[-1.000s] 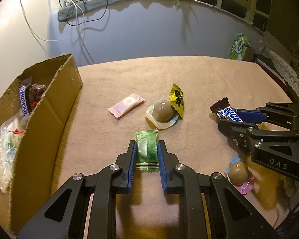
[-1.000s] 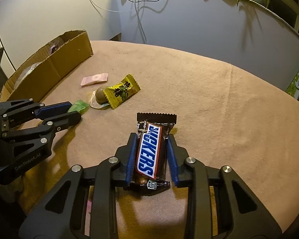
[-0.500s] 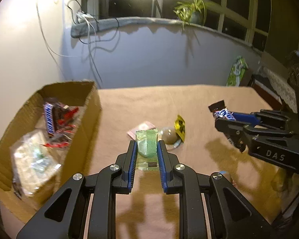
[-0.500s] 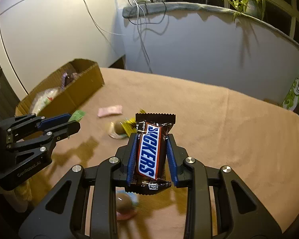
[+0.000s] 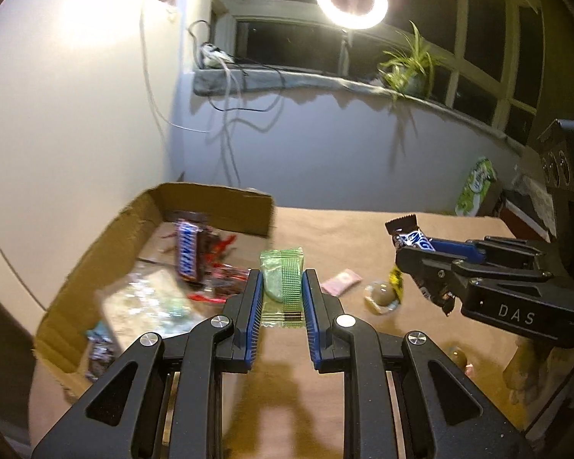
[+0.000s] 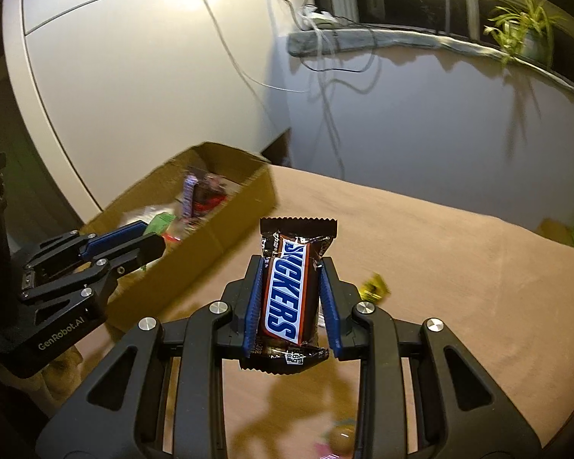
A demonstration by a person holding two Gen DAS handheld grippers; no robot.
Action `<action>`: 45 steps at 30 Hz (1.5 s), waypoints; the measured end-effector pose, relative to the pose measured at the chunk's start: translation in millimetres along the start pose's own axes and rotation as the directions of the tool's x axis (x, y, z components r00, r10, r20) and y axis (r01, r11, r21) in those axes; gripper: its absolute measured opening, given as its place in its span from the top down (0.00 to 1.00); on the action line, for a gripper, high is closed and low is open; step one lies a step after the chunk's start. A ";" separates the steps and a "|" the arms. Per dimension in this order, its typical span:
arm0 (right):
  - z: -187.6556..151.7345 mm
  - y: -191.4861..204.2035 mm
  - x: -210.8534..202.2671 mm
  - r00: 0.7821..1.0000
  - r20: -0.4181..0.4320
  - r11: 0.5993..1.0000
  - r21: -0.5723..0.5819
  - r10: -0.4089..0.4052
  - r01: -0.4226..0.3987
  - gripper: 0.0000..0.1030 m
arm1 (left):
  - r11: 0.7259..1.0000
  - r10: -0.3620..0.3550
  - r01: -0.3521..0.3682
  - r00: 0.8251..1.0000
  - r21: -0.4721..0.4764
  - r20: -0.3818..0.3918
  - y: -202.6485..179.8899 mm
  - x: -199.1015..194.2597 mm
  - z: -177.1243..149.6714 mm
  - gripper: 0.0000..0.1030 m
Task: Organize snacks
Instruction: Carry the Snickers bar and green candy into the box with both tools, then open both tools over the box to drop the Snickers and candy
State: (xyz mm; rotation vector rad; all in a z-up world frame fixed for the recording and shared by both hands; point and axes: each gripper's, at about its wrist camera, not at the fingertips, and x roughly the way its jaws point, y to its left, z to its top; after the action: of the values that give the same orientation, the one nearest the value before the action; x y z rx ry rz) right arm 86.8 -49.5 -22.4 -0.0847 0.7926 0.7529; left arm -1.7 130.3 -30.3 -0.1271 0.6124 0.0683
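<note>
My left gripper [image 5: 282,279] is shut on a green wrapped snack [image 5: 281,285], held in the air beside the near right edge of the open cardboard box [image 5: 214,201]. The box holds a Snickers bar [image 5: 186,253] and several other wrappers. My right gripper [image 6: 290,267] is shut on a Snickers bar [image 6: 287,294], raised above the table to the right of the box [image 6: 210,246]. The right gripper also shows in the left wrist view [image 5: 417,252], and the left gripper in the right wrist view [image 6: 149,237].
On the tan tablecloth [image 5: 348,237] lie a pink packet [image 5: 341,281], a round chocolate in clear wrap [image 5: 382,294], a yellow packet [image 5: 396,284] and another chocolate [image 5: 459,355]. A green bag [image 5: 476,187] stands at the far right. Walls stand behind and left of the box.
Both grippers have lifted their snacks off the table and moved left toward the box. The box interior has come into fuller view.
</note>
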 end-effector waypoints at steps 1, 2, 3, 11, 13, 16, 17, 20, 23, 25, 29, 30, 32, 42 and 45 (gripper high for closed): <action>2.5 6.2 2.7 1.000 0.001 1.000 -0.005 0.009 -0.009 0.71 | 1.000 0.004 -0.004 1.000 -0.007 0.004 4.0 -1.5 0.6 0.82; 4.7 11.0 5.0 1.000 0.001 1.000 -0.009 0.016 -0.016 0.71 | 1.000 0.010 -0.010 1.000 -0.017 0.009 10.0 -3.3 1.5 0.82; 6.8 16.1 7.6 1.000 0.000 1.000 -0.014 0.024 -0.024 0.71 | 1.000 0.017 -0.016 1.000 -0.026 0.014 15.2 -5.1 2.3 0.82; 22.2 56.7 31.9 0.997 -0.014 0.995 -0.064 0.074 -0.075 0.71 | 0.995 0.061 -0.057 0.997 -0.084 0.039 48.6 -14.1 4.6 0.82; 26.6 65.6 38.5 0.996 -0.018 0.994 -0.067 0.090 -0.091 0.71 | 0.994 0.067 -0.064 0.997 -0.090 0.036 54.1 -13.6 3.5 0.82; 33.0 78.1 48.1 0.994 -0.023 0.991 -0.079 0.103 -0.104 0.71 | 0.992 0.080 -0.076 0.996 -0.100 0.027 64.7 -12.1 0.8 0.82; 34.7 81.7 51.3 0.994 -0.025 0.991 -0.084 0.104 -0.106 0.71 | 0.991 0.083 -0.080 0.996 -0.104 0.025 67.9 -12.1 0.1 0.82; 39.6 92.3 65.1 0.994 -0.038 0.990 -0.095 0.106 -0.109 0.71 | 0.989 0.093 -0.091 0.996 -0.116 0.015 76.5 -10.5 -1.9 0.82; 42.3 99.9 78.9 0.993 -0.054 0.989 -0.104 0.102 -0.108 0.71 | 0.988 0.103 -0.102 0.995 -0.116 0.005 82.7 -9.3 -5.0 0.82; 43.0 103.9 86.1 0.993 -0.063 0.989 -0.104 0.102 -0.108 0.71 | 0.987 0.107 -0.107 0.994 -0.118 -0.001 86.2 -8.6 -6.7 0.82; 44.5 110.2 94.5 0.992 -0.073 0.988 -0.105 0.106 -0.114 0.71 | 0.985 0.116 -0.116 0.993 -0.126 -0.006 93.4 -8.3 -8.6 0.81; 44.8 112.4 95.8 0.991 -0.073 0.987 -0.107 0.109 -0.116 0.71 | 0.984 0.119 -0.119 0.993 -0.129 -0.006 95.1 -8.7 -8.9 0.81; 45.5 114.9 97.4 0.991 -0.075 0.987 -0.108 0.114 -0.122 0.71 | 0.983 0.125 -0.124 0.992 -0.134 -0.005 98.0 -9.1 -8.7 0.80; 46.5 121.4 94.2 0.994 -0.051 0.988 -0.115 0.098 -0.103 0.45 | 0.980 0.132 -0.129 0.991 -0.150 0.007 104.8 -14.3 -9.1 0.72; 47.3 117.7 88.0 0.996 -0.031 0.990 -0.110 0.081 -0.084 0.38 | 0.981 0.128 -0.125 0.992 -0.150 0.010 103.9 -15.4 -8.6 0.72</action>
State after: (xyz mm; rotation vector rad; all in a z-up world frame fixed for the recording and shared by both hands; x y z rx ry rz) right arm 80.9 104.7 -24.2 -0.1632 0.7826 0.8762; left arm -29.8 231.5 -38.7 -0.2320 0.5955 0.2384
